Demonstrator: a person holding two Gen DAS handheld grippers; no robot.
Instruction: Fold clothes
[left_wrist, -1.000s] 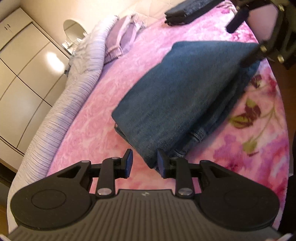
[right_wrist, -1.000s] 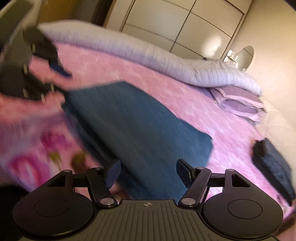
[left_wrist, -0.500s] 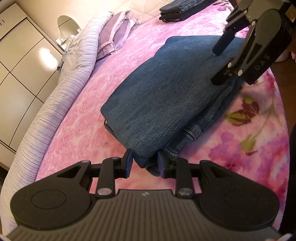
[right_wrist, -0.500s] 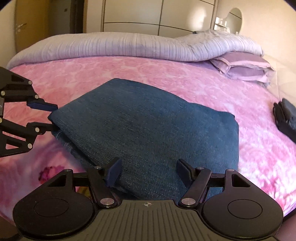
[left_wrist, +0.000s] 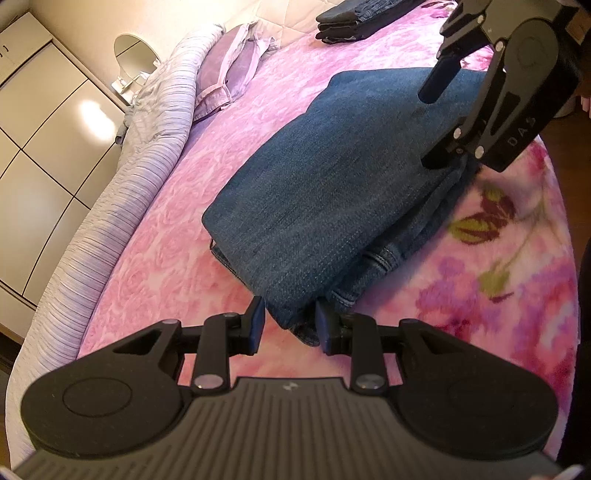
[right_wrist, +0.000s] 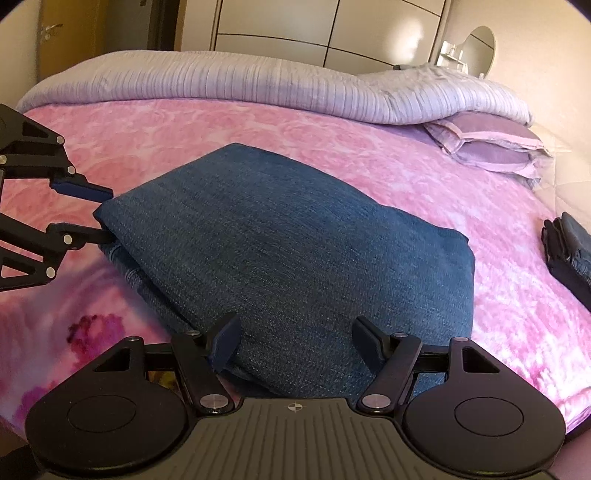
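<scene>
Folded jeans (left_wrist: 332, 192) on bed: left gripper (left_wrist: 288, 325) fingers pinch near corner; right gripper (right_wrist: 295, 339) fingers spread at opposite end.

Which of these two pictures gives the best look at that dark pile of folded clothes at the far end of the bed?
The left wrist view: the dark pile shows whole there, its stacked layers visible, beyond the jeans. The right wrist view catches only part of it, cut off at the right edge.
</scene>
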